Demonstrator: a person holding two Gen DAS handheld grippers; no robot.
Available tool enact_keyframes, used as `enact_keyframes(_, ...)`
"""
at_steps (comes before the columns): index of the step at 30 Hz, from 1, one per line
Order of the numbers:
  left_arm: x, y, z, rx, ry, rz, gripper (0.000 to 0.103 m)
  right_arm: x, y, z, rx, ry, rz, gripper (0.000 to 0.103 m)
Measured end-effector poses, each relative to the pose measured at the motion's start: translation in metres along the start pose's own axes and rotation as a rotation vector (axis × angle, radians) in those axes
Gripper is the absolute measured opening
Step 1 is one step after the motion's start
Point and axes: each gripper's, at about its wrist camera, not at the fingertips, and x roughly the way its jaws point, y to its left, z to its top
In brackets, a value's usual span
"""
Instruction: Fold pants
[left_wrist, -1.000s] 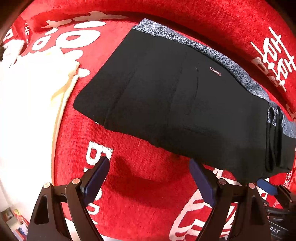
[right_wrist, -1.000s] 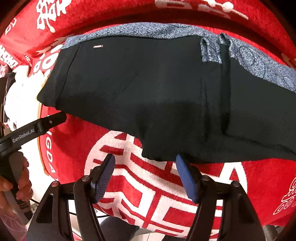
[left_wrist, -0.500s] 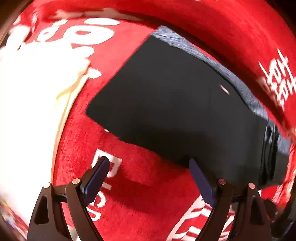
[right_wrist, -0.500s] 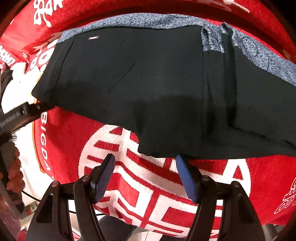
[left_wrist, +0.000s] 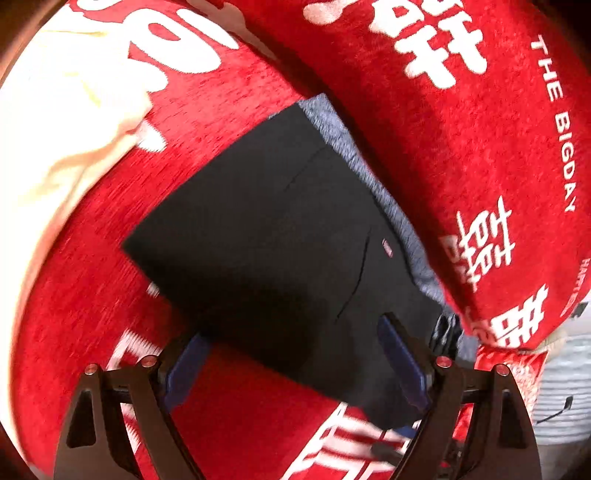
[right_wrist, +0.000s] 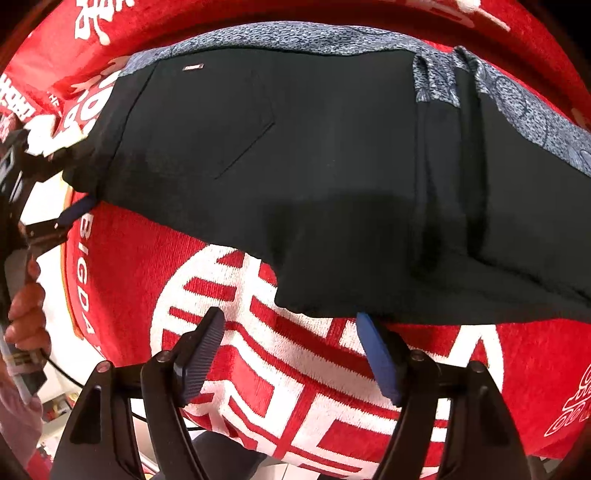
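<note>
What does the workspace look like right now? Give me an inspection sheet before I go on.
Surface: red blanket with white lettering covers the work area.
Job's things: black pants with a grey patterned waistband lie folded flat on the blanket.
Clutter: cream cloth off to the left of the pants.
Grippers: left gripper open, astride the pants' near corner; right gripper open, at the near edge, one finger touching or under the hem.
Cables: thin black cable by the person's hand.
Surroundings: raised red blanket fold behind the pants.
</note>
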Motion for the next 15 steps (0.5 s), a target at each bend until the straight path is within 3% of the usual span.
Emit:
enact_keyframes(2,0.002,0.001,0.003,-0.035,-0.025,-0.047,0.098,0.001,0.001,-0.001,-0.005,-0.002,0.003,0.079)
enact_keyframes(6,0.004,-0.008,0.008,-0.086,-0.050,-0.091,0.099,0.001,0.002,-0.003,-0.014,-0.007,0.011,0.080)
enact_keyframes(9,0.012,-0.032,0.009,0.008,-0.064,0.007,0.098,0.002,0.005,-0.005,-0.018,-0.008,0.012,0.080)
enact_keyframes(11,0.023,-0.033,0.012,0.038,-0.045,0.123,0.086,0.000,0.005,-0.005,-0.018,-0.007,0.019,0.080)
enact_keyframes(12,0.022,-0.035,0.011,0.053,-0.063,0.157,0.075,-0.002,0.005,-0.004,-0.016,-0.004,0.028,0.080)
enact_keyframes(13,0.024,-0.040,0.011,0.069,-0.073,0.178,0.057,-0.006,0.004,-0.003,-0.012,-0.006,0.040,0.080)
enact_keyframes(15,0.023,-0.045,0.011,0.117,-0.074,0.248,0.040,-0.020,0.000,0.001,0.001,-0.024,0.067,0.080)
